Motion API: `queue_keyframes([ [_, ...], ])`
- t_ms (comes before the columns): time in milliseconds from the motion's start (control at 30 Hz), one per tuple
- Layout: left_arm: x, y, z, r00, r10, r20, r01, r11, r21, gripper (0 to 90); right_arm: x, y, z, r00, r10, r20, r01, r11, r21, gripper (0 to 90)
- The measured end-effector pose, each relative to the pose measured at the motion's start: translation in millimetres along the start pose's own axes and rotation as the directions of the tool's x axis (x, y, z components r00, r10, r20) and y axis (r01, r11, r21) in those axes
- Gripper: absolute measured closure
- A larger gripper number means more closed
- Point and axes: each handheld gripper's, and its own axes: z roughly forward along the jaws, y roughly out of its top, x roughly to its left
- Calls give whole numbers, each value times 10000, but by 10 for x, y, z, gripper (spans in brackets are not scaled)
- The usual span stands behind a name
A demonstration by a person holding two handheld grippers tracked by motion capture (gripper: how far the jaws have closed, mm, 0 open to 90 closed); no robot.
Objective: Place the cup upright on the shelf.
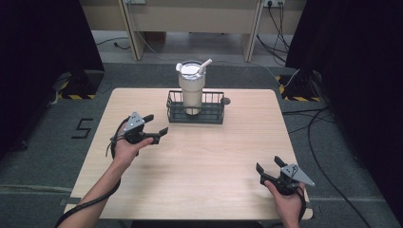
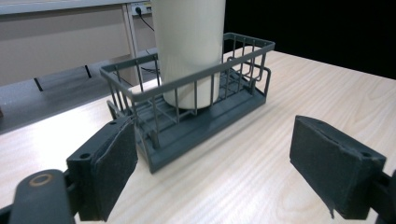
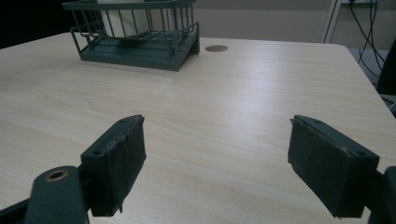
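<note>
Just the background stuff

Light wood tabletop [image 1: 199, 156] with a round hole [image 1: 225, 100], grey floor with a "5" marking [image 1: 82, 128], black curtains [image 1: 43, 42] both sides.

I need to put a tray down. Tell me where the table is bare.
Bare wood runs between the left claw and right claw, from the basket to the table near edge. Strips flank the basket too. The far middle is crowded: the cup stands in the basket.
</note>
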Motion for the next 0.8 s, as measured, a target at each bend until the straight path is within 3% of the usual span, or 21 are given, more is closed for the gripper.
queue_keyframes([
  [267, -71, -215, -184, 9999, -139, -104, 139, 9999, 40, 144, 2, 1, -1, 10000, -11, 15, 11, 10000, 37, 196],
  [500, -140, -493, -321, 9989, -426, -169, 429, 9990, 152, 144, 1, 0, -2, 10000, -29, 27, 29, 10000, 30, 196],
  [633, -151, -525, -353, 9985, -528, -163, 530, 9985, 109, 144, -5, 2, 4, 10000, -59, 9, 59, 10000, 9, 196],
  [800, -159, -438, -283, 9982, -596, 63, 596, 9982, -70, 144, -1, 2, 5, 10000, -73, -1, 73, 10000, 34, 195],
])
